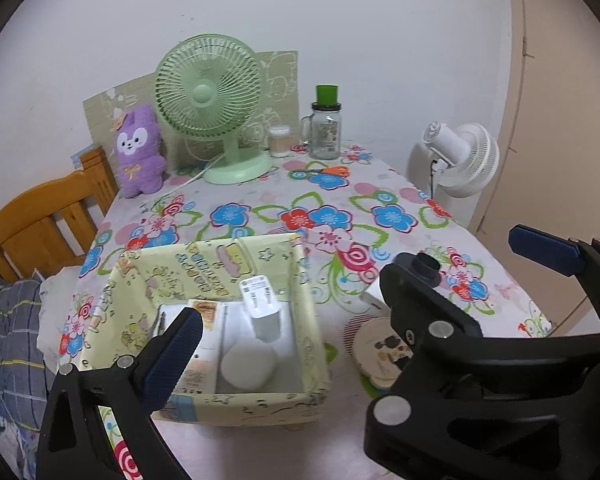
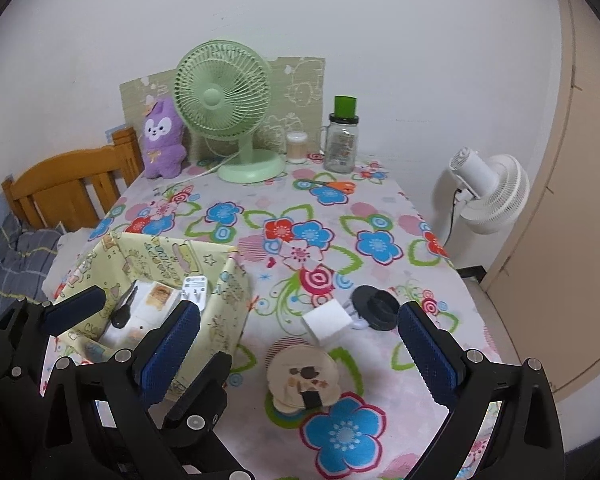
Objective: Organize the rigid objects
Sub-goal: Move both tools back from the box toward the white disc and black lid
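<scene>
- The table (image 2: 380, 208), under a cloth printed with blue, red and pink flowers, fills most of both wrist views; it stands against a white wall, with a wooden bed frame (image 2: 68, 184) at its left.
- A white fan (image 2: 488, 188) stands off the table's far right edge, turned away.
- A green desk fan (image 1: 210, 100) stands at the far side of the table, a purple plush toy (image 1: 138, 152) to its left and a glass jar (image 1: 326, 132) with a green cap to its right.
- A pale yellow fabric box (image 1: 300, 320) with cartoon print sits near the left of the table. Inside it lie a white plug adapter (image 1: 260, 308), upright against a rounded white object (image 1: 248, 364), a flat white package (image 1: 210, 312), and, in the right wrist view, a black key (image 2: 122, 314).
- The left gripper (image 1: 352, 300) hangs over the box and the cloth beside it, its blue pads wide apart with nothing between them.
- The right gripper (image 2: 300, 344) hangs over the near right of the table, its jaws likewise wide and holding nothing.
- A round beige coaster-like disc (image 2: 300, 376) lies on the cloth between the right gripper's fingers.
- A white cube (image 2: 328, 322) sits just beyond the disc, outside the box.
- A black round lid (image 2: 374, 306) lies to the right of the cube.
- Orange-handled scissors (image 2: 336, 186) lie far back, near the jar.
</scene>
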The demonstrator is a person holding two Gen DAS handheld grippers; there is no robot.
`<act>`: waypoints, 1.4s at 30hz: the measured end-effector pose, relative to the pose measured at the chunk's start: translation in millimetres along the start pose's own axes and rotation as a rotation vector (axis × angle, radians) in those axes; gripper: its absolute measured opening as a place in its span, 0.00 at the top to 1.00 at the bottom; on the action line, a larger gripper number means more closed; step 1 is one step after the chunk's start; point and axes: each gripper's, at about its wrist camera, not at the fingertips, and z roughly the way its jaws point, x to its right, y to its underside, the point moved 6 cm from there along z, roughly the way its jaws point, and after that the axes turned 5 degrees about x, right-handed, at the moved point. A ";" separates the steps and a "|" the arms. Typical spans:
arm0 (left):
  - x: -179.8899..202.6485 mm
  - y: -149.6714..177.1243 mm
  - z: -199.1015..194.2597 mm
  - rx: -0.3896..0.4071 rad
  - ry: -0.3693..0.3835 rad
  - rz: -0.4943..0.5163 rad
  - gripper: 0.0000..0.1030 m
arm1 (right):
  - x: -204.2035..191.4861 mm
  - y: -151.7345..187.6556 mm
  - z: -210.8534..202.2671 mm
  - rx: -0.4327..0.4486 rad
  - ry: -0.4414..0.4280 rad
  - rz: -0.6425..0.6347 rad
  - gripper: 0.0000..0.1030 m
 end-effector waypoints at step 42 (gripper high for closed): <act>74.1 15.7 40.0 -0.020 0.036 0.054 0.00 | 80.6 31.8 20.7 0.006 0.068 0.014 0.00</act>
